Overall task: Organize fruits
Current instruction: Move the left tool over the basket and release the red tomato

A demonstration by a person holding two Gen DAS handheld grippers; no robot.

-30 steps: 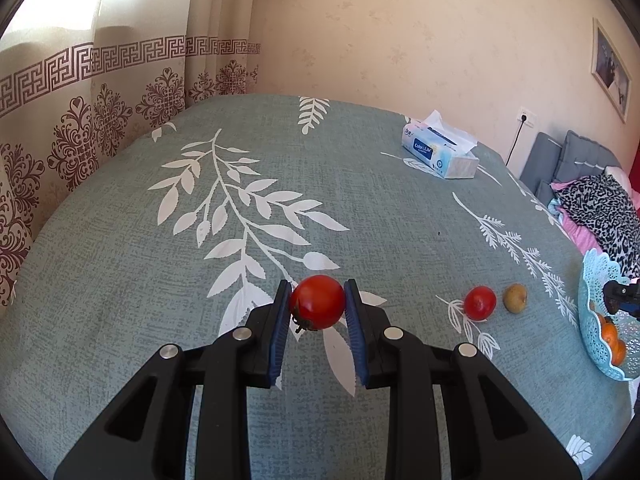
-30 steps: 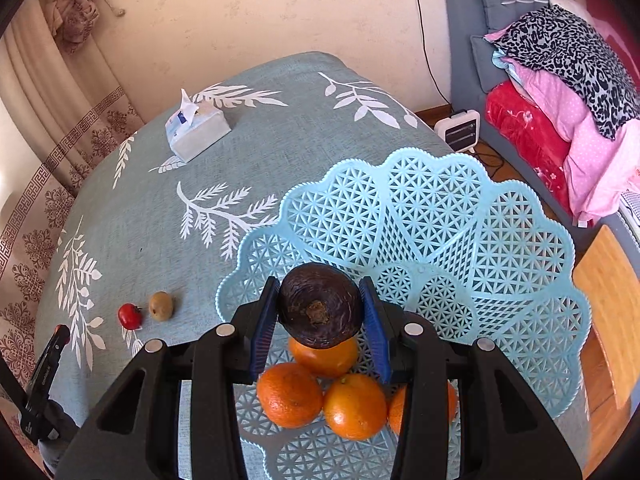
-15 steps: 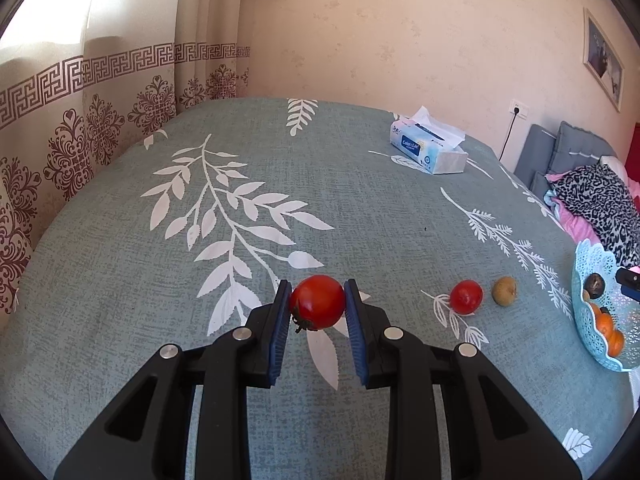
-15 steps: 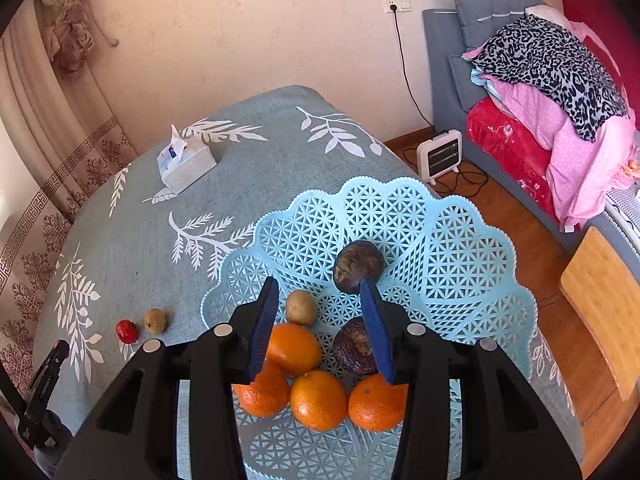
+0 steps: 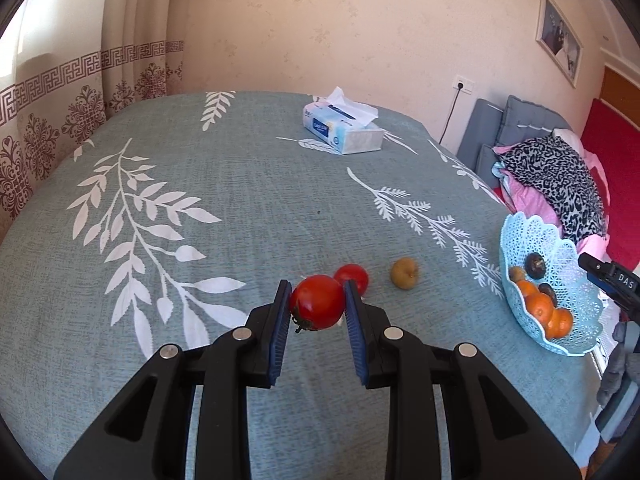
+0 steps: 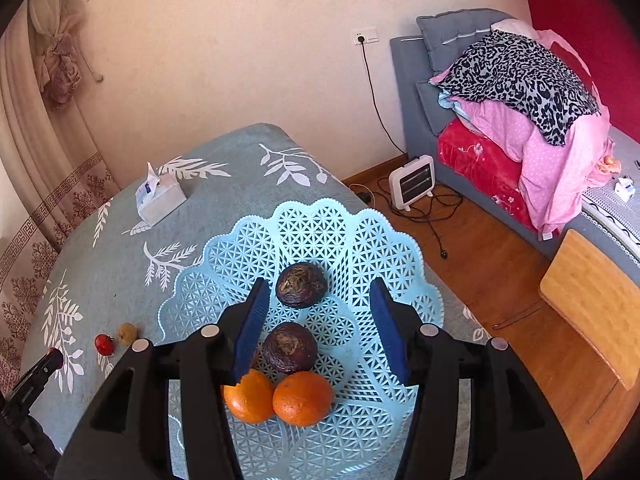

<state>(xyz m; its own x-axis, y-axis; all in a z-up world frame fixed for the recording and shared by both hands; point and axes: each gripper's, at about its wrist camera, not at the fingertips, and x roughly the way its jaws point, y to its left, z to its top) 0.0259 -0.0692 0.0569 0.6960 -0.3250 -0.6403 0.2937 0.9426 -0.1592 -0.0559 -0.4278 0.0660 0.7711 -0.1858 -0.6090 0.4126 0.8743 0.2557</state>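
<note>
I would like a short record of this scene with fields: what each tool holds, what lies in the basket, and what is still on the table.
left tool: shut on a tomato, held above the tablecloth
right tool: open, holding nothing, jaws have just been opening above the basket
in basket: two dark fruits, oranges
still on table: a second tomato, a small brown fruit
other: tissue box at the far side
</note>
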